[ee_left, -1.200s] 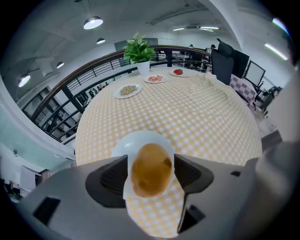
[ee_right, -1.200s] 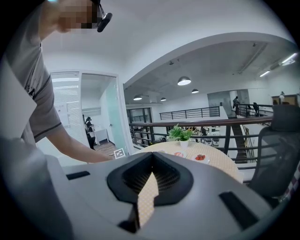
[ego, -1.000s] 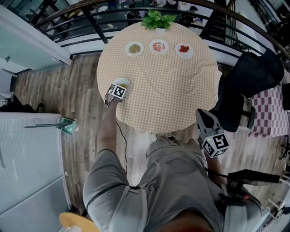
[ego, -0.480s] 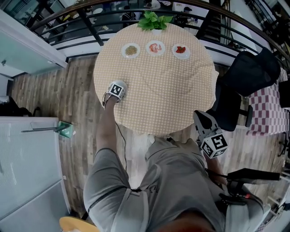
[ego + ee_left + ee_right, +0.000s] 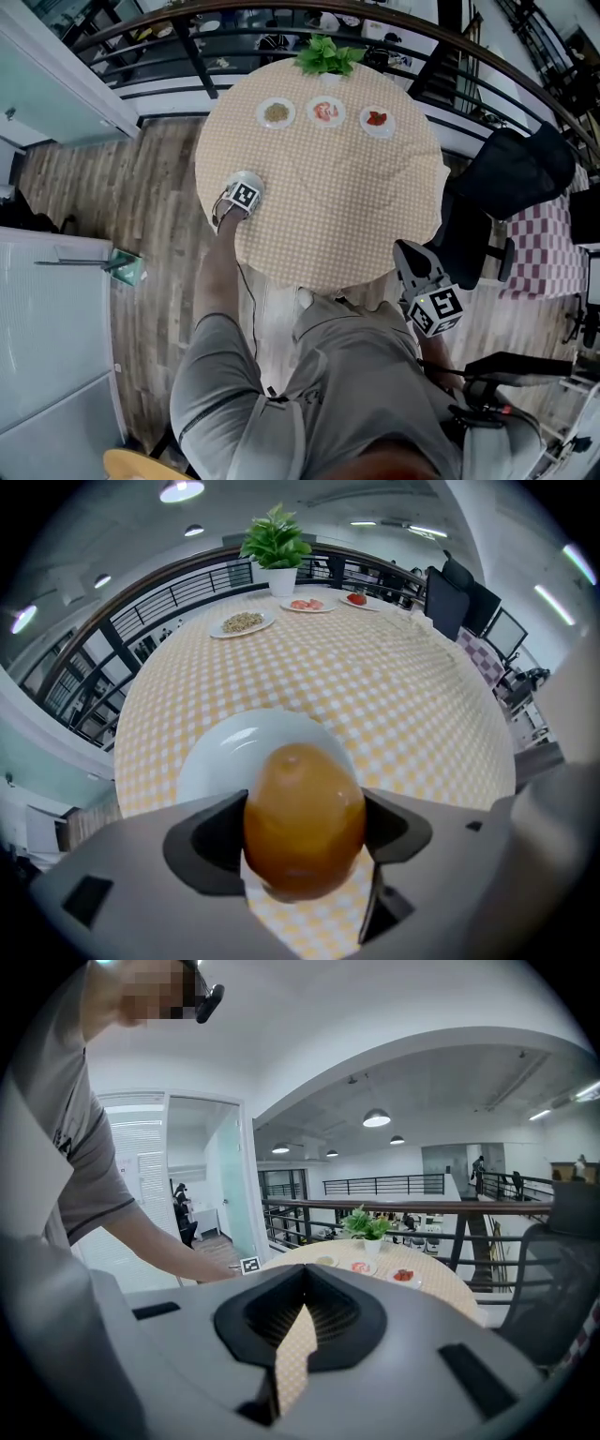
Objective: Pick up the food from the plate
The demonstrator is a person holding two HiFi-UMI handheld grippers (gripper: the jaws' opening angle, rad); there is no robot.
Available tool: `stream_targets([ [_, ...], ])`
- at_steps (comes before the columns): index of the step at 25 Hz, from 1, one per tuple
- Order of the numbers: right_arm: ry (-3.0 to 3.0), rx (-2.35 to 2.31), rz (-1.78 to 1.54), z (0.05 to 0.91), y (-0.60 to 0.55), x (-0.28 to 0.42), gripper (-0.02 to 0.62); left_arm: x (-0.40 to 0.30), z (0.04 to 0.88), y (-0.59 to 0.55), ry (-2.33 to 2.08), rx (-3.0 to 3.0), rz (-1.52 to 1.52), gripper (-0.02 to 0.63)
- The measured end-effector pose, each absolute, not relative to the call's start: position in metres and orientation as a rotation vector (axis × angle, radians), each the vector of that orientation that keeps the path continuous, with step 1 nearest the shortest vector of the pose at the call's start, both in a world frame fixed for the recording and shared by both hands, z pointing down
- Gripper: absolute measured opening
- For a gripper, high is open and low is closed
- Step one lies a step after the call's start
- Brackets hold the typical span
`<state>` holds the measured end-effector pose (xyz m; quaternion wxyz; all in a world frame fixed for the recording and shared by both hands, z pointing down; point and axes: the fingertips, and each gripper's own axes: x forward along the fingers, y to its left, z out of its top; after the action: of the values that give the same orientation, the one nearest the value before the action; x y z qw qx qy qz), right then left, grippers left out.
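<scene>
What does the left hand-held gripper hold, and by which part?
Nothing yet: the left hand-held gripper, jaws just opening, flanks the food at its sides on the plate.

The middle of my table [image 5: 347, 202] is bare cloth, free to cross. Three small plates [image 5: 325, 112] and a potted plant [image 5: 328, 54] line the far edge, a white plate [image 5: 220, 757] fills the near left rim, and a black chair [image 5: 511, 173] crowds the right.
</scene>
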<state>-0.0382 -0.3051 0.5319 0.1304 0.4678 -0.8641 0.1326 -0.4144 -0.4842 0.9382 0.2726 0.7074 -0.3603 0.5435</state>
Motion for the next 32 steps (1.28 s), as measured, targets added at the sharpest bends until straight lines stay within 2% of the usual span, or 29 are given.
stream_targets([
  [7, -2.525, 1.334, 0.384, 0.531, -0.304, -0.043, 0.006, -0.413, 0.941, -0.483, -0.986, 1.87, 1.454, 0.362],
  [15, -2.554, 1.324, 0.39, 0.537, -0.302, -0.039, 0.006, -0.403, 0.909, -0.488, -1.105, 1.926, 1.308, 0.362],
  [23, -2.616, 1.258, 0.386, 0.534, -0.315, -0.052, 0.006, -0.387, 0.825, -0.48, -1.234, 2.024, 1.16, 0.362],
  [32, -2.715, 1.103, 0.305, 0.517, -0.337, -0.088, 0.006, -0.384, 0.678, -0.472, -1.504, 2.242, 0.709, 0.362],
])
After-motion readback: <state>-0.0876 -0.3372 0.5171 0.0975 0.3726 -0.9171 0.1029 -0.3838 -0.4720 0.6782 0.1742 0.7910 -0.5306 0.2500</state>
